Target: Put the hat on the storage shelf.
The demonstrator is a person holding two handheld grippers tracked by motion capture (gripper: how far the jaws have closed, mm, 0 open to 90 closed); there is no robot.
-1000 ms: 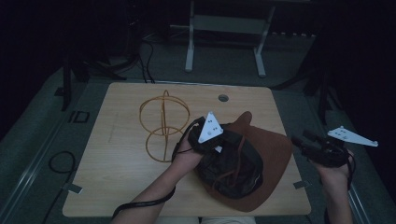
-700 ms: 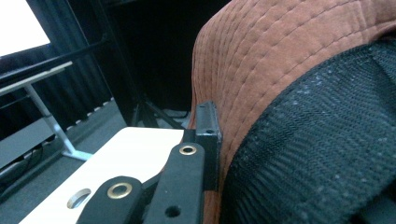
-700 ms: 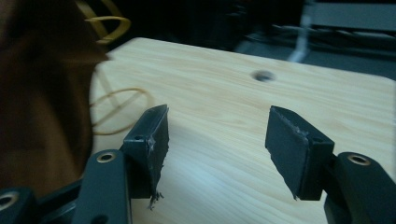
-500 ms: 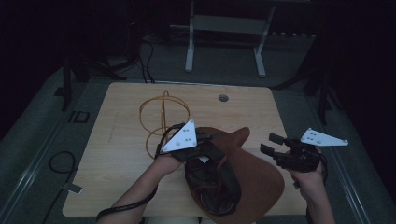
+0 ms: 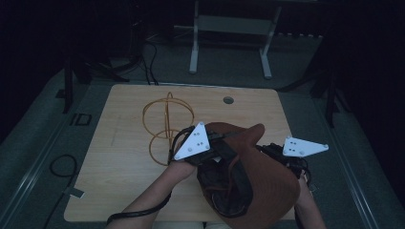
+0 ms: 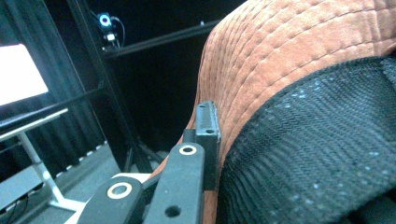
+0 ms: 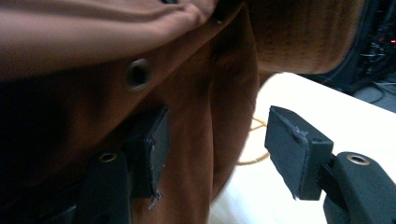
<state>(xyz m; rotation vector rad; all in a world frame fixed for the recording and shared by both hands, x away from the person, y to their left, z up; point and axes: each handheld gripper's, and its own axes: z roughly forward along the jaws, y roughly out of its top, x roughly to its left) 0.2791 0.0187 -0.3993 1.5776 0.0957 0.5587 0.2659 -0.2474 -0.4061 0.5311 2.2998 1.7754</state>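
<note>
Wooden table | left tool clamps hat brim | right tool parted, level

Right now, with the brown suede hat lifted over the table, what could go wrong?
1. The left gripper is shut on only the edge of the brown suede hat, so the floppy brim may slip out.
2. The right gripper has open jaws with hat fabric between them; closing now might pinch a fold, not the brim.
3. The gold wire stand stands close by the hat; a swing could tip it.
</note>
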